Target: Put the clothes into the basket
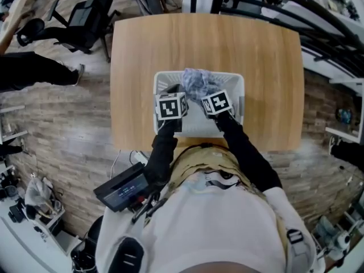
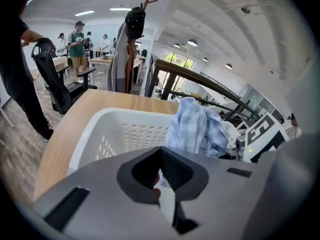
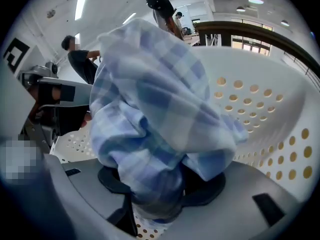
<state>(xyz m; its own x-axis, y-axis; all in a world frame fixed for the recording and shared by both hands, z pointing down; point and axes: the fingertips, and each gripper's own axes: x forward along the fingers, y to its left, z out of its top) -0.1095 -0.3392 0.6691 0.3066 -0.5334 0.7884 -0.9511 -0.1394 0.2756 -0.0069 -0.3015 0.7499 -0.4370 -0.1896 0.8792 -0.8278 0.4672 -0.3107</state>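
Right hand-held gripper (image 3: 159, 186) clamped on bunched blue checked shirt (image 3: 160, 104), already inside white basket (image 1: 241, 95) at centre of tabletop (image 1: 256, 44). Left hand-held gripper (image 2: 161, 178) closed, empty, just left of shirt. Probably only letting go left.

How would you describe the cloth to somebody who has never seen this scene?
On the wooden table stands a white basket with holes. Inside it, the right tongs grip a bunched cloth. It is the only soft thing there, checked pale blue and white.
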